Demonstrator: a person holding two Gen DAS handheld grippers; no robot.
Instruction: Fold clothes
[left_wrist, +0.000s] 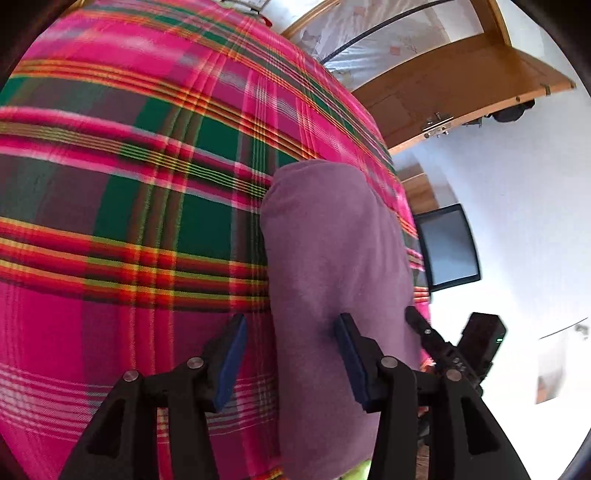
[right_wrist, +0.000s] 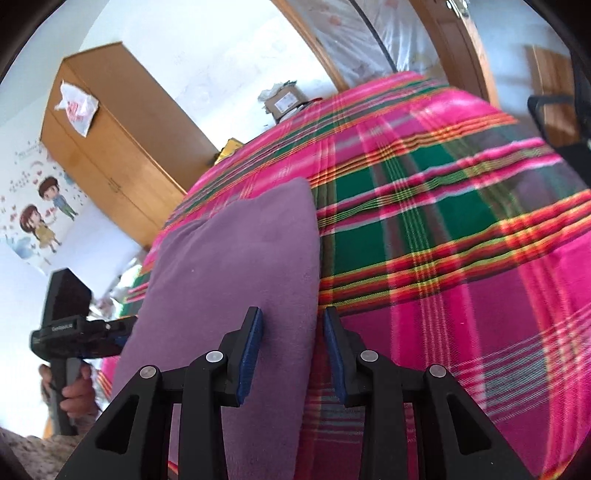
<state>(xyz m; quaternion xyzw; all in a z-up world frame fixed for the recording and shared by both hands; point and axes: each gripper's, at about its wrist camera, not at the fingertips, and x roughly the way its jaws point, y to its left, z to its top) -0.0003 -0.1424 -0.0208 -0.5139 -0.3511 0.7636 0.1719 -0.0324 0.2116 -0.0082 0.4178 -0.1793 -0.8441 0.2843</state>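
Observation:
A folded purple garment (left_wrist: 332, 266) lies flat on a bed covered by a pink, green and red plaid blanket (left_wrist: 129, 184). My left gripper (left_wrist: 291, 354) hovers open over the garment's near left edge, which runs between its blue pads without touching them. In the right wrist view the same garment (right_wrist: 236, 266) fills the middle. My right gripper (right_wrist: 291, 350) straddles its right edge with the jaws apart and no fabric pinched. Each gripper shows in the other's view: the right gripper (left_wrist: 421, 328) sits beside the garment's right side and the left gripper (right_wrist: 123, 330) at its left side, held by a hand (right_wrist: 75, 395).
The plaid blanket (right_wrist: 461, 221) stretches far beyond the garment. A wooden wardrobe (right_wrist: 110, 147) with a plastic bag (right_wrist: 77, 107) on it stands left of the bed. A cardboard box (right_wrist: 284, 99) rests at the bed's far edge. A dark screen (left_wrist: 448, 247) and a wooden door (left_wrist: 461, 85) are nearby.

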